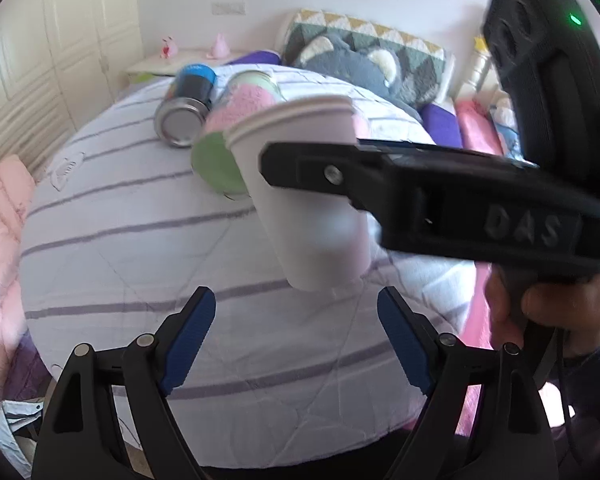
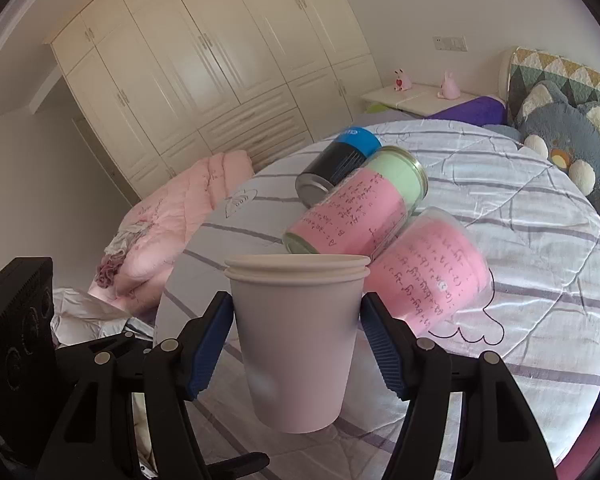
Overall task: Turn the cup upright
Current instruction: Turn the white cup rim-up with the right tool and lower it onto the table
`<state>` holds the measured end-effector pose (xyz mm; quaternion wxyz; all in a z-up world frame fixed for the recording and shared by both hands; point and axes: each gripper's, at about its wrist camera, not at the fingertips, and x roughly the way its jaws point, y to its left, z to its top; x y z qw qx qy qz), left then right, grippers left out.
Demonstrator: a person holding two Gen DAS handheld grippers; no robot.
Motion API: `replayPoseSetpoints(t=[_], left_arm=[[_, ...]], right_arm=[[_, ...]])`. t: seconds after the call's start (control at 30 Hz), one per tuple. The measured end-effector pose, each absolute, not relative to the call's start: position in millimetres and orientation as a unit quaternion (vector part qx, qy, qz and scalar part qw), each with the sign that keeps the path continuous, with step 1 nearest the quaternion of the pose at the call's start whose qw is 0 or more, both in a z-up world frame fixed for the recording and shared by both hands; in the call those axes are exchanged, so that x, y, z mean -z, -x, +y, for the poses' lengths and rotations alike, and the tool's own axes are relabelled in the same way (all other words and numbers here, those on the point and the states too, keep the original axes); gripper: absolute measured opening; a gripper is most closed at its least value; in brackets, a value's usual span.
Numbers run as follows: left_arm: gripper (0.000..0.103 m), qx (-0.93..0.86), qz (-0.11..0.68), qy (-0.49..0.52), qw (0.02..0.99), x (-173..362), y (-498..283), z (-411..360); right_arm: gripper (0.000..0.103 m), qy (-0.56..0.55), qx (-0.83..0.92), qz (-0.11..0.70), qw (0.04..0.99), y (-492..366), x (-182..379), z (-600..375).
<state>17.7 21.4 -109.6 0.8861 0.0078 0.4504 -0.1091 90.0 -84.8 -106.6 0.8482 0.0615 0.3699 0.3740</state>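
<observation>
A white paper cup (image 2: 296,344) stands rim up between the blue pads of my right gripper (image 2: 296,344), which is shut on its sides and holds it above the striped bed cover (image 2: 540,240). In the left wrist view the same cup (image 1: 300,160) hangs in the right gripper's black fingers (image 1: 340,172), tilted slightly, its base just above the cover. My left gripper (image 1: 296,344) is open and empty, below and in front of the cup.
Three containers lie on their sides behind the cup: a blue-capped black can (image 2: 340,160), a pink-and-green tin (image 2: 360,204) and a clear cup with pink paper (image 2: 432,272). A plush toy (image 2: 572,148) and pillows lie at the headboard. A pink quilt (image 2: 180,216) lies left.
</observation>
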Motion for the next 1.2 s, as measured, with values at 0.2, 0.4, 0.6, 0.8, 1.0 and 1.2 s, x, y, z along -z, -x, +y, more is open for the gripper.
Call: replayPoseSetpoints(t=[0.2, 0.4, 0.6, 0.8, 1.0, 1.2], left_arm=[[0.086, 0.068, 0.46, 0.018, 0.885, 121, -30, 38], [0.087, 0.039, 0.461, 0.012, 0.886, 130, -31, 38], [0.09, 0.022, 0.469, 0.004, 0.883, 139, -29, 40], [0.09, 0.021, 0.462, 0.01, 0.887, 136, -19, 39], [0.091, 0.018, 0.441, 0.011, 0.897, 117, -7, 33], [0.092, 0.004, 0.417, 0.015, 0.909, 95, 9, 22]], right_arm=[[0.067, -0.04, -0.378, 0.358, 0.853, -79, 106, -90], [0.067, -0.009, -0.376, 0.339, 0.862, -69, 107, -90], [0.067, 0.018, -0.379, 0.325, 0.866, -57, 107, -88], [0.08, 0.036, -0.379, 0.319, 0.868, -44, 108, -83], [0.08, 0.033, -0.37, 0.313, 0.874, -35, 98, -92], [0.08, 0.024, -0.357, 0.299, 0.885, -21, 78, -111]])
